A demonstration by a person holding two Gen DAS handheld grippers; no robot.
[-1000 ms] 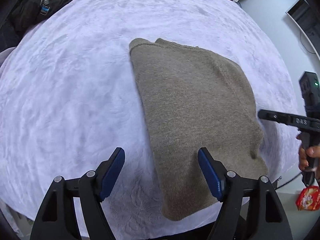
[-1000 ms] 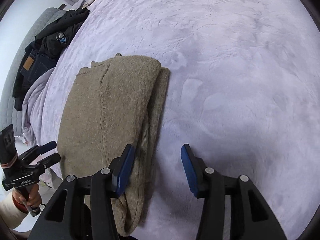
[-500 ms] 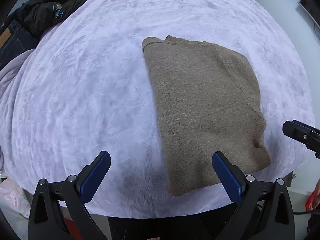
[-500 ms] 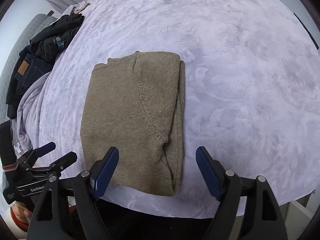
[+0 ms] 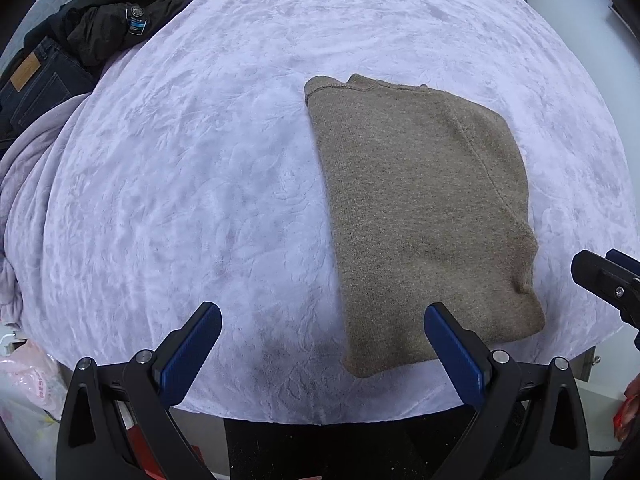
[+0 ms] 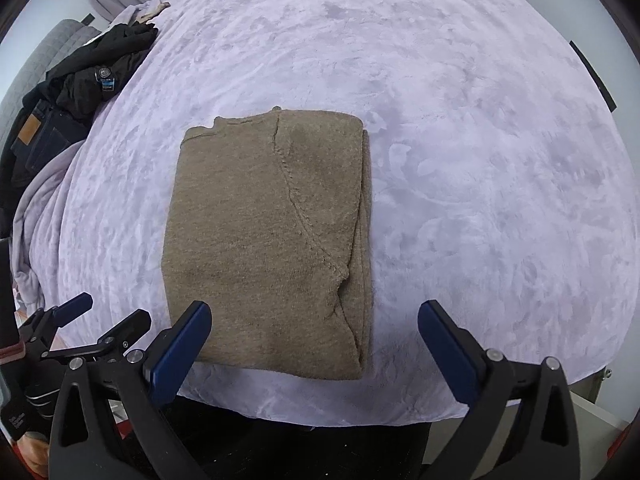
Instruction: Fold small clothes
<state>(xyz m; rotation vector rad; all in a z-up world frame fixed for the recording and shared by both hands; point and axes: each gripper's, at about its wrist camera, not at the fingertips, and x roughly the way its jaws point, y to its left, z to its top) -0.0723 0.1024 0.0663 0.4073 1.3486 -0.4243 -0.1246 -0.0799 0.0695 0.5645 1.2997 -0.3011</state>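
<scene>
- A bed point(image 5: 200, 184) under a crumpled lilac plush cover
- A folded brown sweater point(image 6: 264, 240) lies flat near its front edge
- Dark clothes point(image 5: 116, 24) heaped at the far left corner

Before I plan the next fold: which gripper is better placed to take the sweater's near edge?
Right, probably. The right gripper is open with the sweater near edge between its fingers. The left gripper, also open, sits beside the sweater, mostly over bare blanket.

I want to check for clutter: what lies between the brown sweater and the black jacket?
Only bare lavender blanket between brown sweater and black jacket, in both wrist views.
</scene>
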